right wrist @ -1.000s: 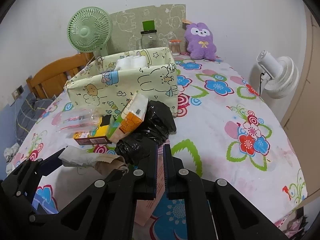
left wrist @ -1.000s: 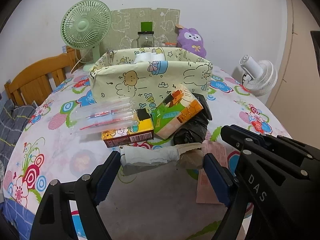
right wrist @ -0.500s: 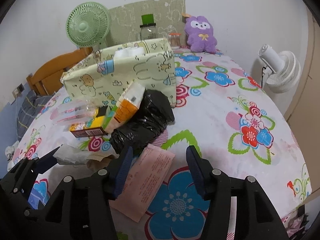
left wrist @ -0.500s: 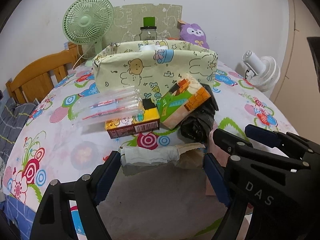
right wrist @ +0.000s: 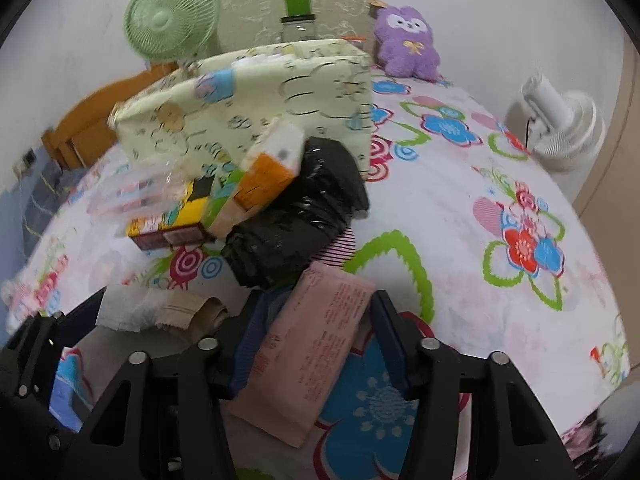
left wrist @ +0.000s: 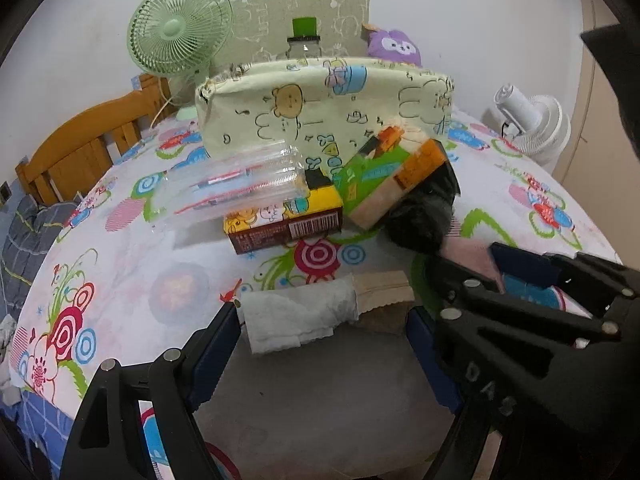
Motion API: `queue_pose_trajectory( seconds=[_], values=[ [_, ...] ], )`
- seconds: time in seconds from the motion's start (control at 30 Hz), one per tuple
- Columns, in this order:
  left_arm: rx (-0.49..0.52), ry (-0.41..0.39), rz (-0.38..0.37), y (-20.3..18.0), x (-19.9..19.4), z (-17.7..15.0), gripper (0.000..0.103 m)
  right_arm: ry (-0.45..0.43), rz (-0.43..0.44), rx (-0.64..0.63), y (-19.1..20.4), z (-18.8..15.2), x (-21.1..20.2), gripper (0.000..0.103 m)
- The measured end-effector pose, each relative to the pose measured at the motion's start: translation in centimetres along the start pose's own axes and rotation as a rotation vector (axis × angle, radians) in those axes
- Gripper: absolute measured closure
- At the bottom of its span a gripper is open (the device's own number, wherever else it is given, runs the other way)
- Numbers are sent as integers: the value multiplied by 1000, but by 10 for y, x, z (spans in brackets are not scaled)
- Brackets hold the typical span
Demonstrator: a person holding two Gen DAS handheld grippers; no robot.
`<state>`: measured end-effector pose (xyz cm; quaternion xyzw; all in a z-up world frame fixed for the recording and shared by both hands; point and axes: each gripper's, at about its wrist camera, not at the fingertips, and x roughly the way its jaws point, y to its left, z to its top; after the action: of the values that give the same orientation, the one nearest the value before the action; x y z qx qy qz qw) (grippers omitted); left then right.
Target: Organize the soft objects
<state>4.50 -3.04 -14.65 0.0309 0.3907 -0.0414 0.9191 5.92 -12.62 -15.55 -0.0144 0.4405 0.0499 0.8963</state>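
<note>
My left gripper [left wrist: 320,336] is shut on a wad of white tissue and brown paper [left wrist: 304,316], which spans from pad to pad just above the table. My right gripper [right wrist: 320,332] straddles a flat pink packet [right wrist: 316,344] lying on the flowered tablecloth [right wrist: 460,208]. Its jaws are closing, and the pads stand close to the packet's long edges. Beyond lie a black plastic bag [right wrist: 296,216], a green and orange tissue pack [right wrist: 264,172], a yellow box [left wrist: 284,220] and a clear plastic pack [left wrist: 232,188]. These lean against a cream cartoon-print fabric basket [left wrist: 320,112].
A purple plush toy [right wrist: 404,44], a green-lidded jar [left wrist: 304,40] and a green fan [left wrist: 180,32] stand at the back by the wall. A white fan [right wrist: 560,128] stands off the table's right side and a wooden chair [left wrist: 80,148] at the left.
My right gripper went from shut to wide apart, sank over the pink packet, and has since narrowed a little. The left gripper keeps the paper wad between its pads.
</note>
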Motion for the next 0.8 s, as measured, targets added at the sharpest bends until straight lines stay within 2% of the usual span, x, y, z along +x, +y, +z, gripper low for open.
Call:
queue_pose_trajectory(
  seconds=[0.2, 0.37, 0.8],
  values=[
    [-1, 2, -20, -4, 1, 2, 18, -12, -1, 12, -4, -1, -2, 60],
    [-11, -10, -49, -15, 2, 5, 18, -21, -14, 40, -14, -1, -4, 61],
    [-7, -75, -62, -30, -15, 27, 18, -92, -28, 87, -36, 13, -27, 61]
  ],
)
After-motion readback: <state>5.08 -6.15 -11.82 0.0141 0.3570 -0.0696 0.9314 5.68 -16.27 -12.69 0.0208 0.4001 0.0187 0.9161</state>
